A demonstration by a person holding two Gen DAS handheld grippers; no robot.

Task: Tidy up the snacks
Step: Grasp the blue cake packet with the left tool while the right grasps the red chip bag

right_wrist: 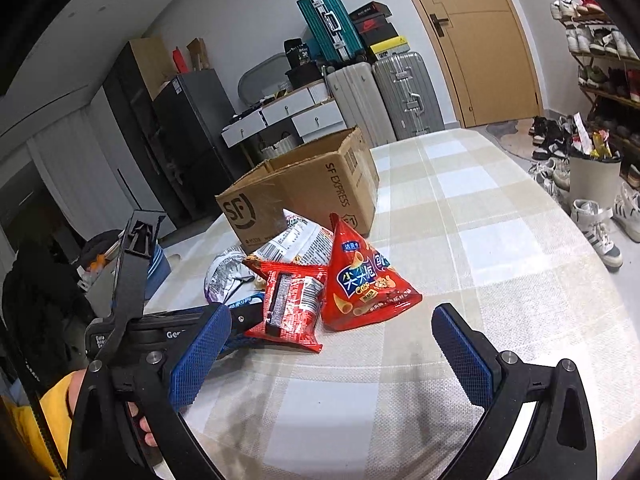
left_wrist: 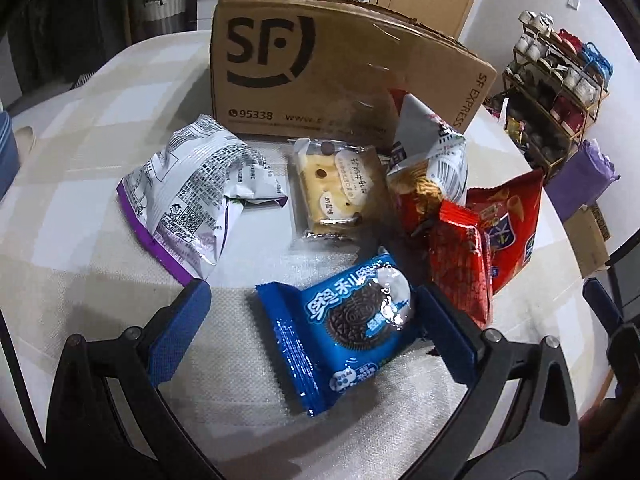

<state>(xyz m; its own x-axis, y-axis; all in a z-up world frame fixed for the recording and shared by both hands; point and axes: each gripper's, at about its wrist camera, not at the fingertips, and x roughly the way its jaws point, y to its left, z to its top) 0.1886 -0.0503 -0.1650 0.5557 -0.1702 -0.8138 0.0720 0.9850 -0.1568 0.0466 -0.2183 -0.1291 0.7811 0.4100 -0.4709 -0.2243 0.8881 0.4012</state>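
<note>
Snacks lie on the checked tablecloth in front of an open SF cardboard box (left_wrist: 340,76), which also shows in the right wrist view (right_wrist: 304,196). My left gripper (left_wrist: 314,300) is open, its blue pads on either side of a blue Oreo pack (left_wrist: 344,328) without touching it. Beyond lie a purple-and-silver bag (left_wrist: 196,196), a clear-wrapped cake (left_wrist: 332,188), a silver-and-red bag (left_wrist: 428,164), a small red pack (left_wrist: 460,264) and a red triangular crisp bag (left_wrist: 508,224). My right gripper (right_wrist: 332,320) is open and empty, just short of the small red pack (right_wrist: 292,304) and the crisp bag (right_wrist: 360,280).
The table's right edge drops to a floor with shoes and a shoe rack (right_wrist: 600,68). A bin (right_wrist: 592,176) stands beside it. Suitcases (right_wrist: 384,96), drawers and a door stand at the far wall. The left gripper's body (right_wrist: 132,280) is at the right view's left.
</note>
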